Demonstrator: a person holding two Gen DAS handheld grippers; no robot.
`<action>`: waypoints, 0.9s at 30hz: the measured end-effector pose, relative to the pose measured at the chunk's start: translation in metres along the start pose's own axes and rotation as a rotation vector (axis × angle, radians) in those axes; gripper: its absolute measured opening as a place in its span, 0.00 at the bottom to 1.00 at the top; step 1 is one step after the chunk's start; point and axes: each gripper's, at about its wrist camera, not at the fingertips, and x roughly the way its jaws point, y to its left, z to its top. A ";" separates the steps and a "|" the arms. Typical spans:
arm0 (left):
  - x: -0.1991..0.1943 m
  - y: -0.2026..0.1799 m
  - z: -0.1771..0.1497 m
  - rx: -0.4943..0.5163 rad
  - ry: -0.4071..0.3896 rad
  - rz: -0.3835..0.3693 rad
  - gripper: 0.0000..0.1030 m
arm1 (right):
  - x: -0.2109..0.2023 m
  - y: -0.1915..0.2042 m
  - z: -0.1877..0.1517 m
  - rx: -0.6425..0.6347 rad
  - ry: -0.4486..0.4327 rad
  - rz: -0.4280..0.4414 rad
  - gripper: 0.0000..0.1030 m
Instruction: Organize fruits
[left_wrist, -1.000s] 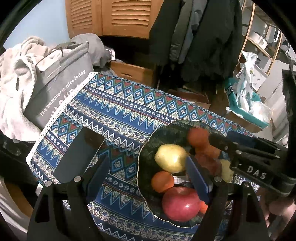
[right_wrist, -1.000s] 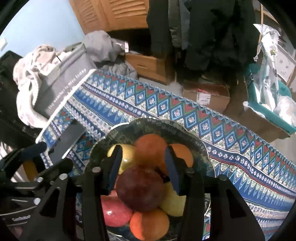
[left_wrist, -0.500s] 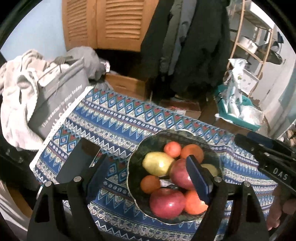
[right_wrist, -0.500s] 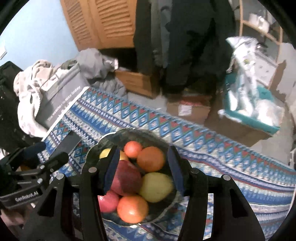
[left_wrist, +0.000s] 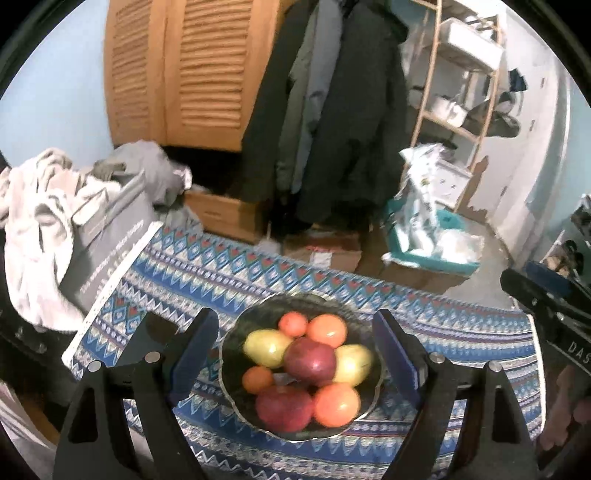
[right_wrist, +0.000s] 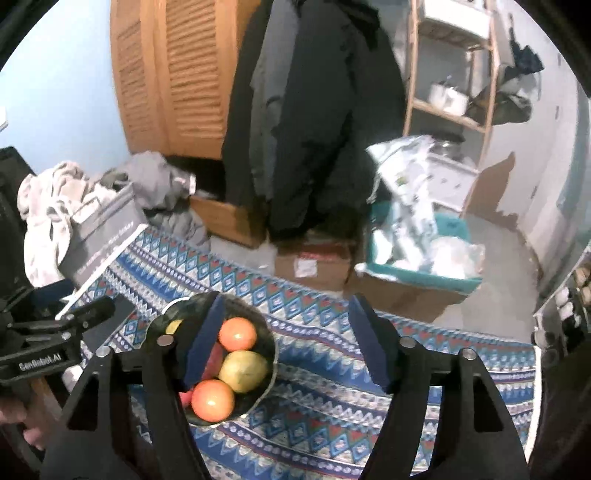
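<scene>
The bowl (left_wrist: 373, 387) of fruit sits on the patterned bench (left_wrist: 443, 332), a dark red apple (left_wrist: 309, 361) on top of the heap, while the left gripper (left_wrist: 295, 354) hangs above it with fingers apart and empty, and the right gripper (right_wrist: 291, 343), its fingers having just spread and holding nothing, hovers at the bowl's 3 o'clock.

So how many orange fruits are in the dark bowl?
4 round orange fruits: a small one at the back, one beside it, a small one left, a big one front right. More may hide underneath.
</scene>
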 end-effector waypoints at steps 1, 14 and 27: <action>-0.006 -0.005 0.003 0.007 -0.013 -0.005 0.84 | -0.008 -0.004 0.000 0.003 -0.014 -0.010 0.69; -0.056 -0.060 0.012 0.098 -0.131 -0.045 0.98 | -0.091 -0.064 -0.007 0.102 -0.170 -0.154 0.78; -0.082 -0.098 0.011 0.163 -0.197 -0.080 0.99 | -0.139 -0.091 -0.025 0.074 -0.266 -0.312 0.79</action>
